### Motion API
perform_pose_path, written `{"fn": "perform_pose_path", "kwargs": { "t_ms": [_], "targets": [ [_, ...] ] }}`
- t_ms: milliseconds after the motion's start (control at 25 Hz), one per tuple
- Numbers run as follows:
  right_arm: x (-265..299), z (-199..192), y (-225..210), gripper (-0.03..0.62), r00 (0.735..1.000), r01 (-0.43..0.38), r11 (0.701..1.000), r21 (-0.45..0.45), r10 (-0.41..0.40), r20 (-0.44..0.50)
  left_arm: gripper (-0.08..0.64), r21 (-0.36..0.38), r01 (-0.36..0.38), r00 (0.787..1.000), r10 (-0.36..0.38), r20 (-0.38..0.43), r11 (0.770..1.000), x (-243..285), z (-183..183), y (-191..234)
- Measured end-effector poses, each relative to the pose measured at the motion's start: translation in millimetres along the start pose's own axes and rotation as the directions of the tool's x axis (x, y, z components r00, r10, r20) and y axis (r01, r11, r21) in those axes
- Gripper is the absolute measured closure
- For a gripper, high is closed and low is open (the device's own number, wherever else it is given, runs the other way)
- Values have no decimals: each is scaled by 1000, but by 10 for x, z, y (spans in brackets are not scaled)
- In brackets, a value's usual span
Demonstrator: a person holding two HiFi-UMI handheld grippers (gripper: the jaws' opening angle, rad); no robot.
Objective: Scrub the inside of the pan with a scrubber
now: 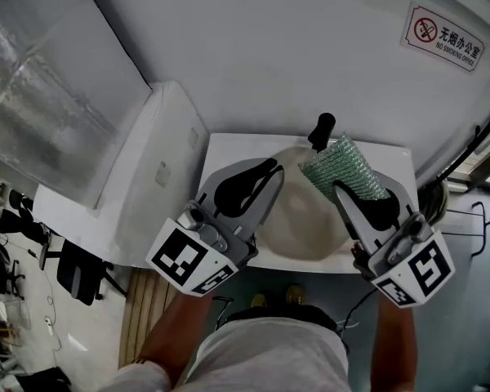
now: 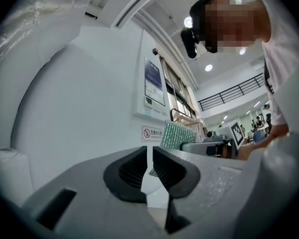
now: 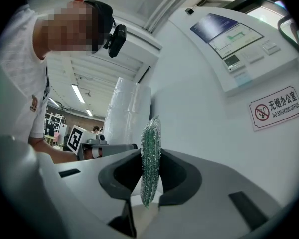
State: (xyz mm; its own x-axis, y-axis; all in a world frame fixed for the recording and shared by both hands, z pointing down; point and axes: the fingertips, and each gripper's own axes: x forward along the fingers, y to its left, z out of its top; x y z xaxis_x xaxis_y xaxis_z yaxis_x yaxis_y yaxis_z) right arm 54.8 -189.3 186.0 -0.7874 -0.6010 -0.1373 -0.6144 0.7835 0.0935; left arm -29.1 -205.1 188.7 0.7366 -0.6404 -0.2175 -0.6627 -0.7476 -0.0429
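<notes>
A cream-coloured pan (image 1: pixel 306 215) with a black handle (image 1: pixel 322 129) pointing away sits between my two grippers over the white table (image 1: pixel 229 149). My left gripper (image 1: pixel 271 170) lies at the pan's left rim. In the left gripper view its jaws (image 2: pixel 150 166) stand almost together, with a thin pale edge, apparently the rim, between them. My right gripper (image 1: pixel 343 188) is shut on a green glittery scrubber (image 1: pixel 341 168), which stands up over the pan's right side. In the right gripper view the scrubber (image 3: pixel 149 163) is edge-on and pinched between the pads. The left gripper view shows the scrubber (image 2: pixel 178 136) beyond the jaws.
A white cabinet (image 1: pixel 147 178) adjoins the table on the left. The wall behind carries a no-smoking sign (image 1: pixel 445 37). Cables (image 1: pixel 474 211) hang at the right. The person's legs and feet are below the table's near edge.
</notes>
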Motion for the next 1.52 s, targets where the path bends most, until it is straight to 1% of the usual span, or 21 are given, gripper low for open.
{"fn": "perform_pose_path", "kwargs": {
  "t_ms": [200, 400, 680, 840, 1160, 1520],
  "targets": [
    [-21, 18, 102, 512, 999, -16, 1000, -12, 17, 41, 527, 8, 21, 999, -22, 35, 1000, -38, 37, -72],
    [-45, 9, 159, 512, 997, -19, 1000, -10, 20, 68, 538, 9, 27, 998, -28, 54, 1000, -77, 46, -110],
    [-71, -12, 214, 512, 996, -15, 1000, -16, 17, 87, 545, 14, 49, 997, -49, 66, 999, -110, 28, -177],
    [-75, -49, 241, 512, 996, -21, 1000, -13, 22, 84, 545, 16, 62, 996, -63, 65, 998, -109, -3, -218],
    [-79, -65, 283, 512, 996, -31, 1000, -4, 31, 84, 545, 11, 62, 996, -63, 70, 998, -130, 1, -221],
    [-125, -166, 293, 514, 998, -29, 1000, 4, 28, 58, 545, 6, 64, 996, -64, 66, 998, -126, -32, -239]
  ]
}}
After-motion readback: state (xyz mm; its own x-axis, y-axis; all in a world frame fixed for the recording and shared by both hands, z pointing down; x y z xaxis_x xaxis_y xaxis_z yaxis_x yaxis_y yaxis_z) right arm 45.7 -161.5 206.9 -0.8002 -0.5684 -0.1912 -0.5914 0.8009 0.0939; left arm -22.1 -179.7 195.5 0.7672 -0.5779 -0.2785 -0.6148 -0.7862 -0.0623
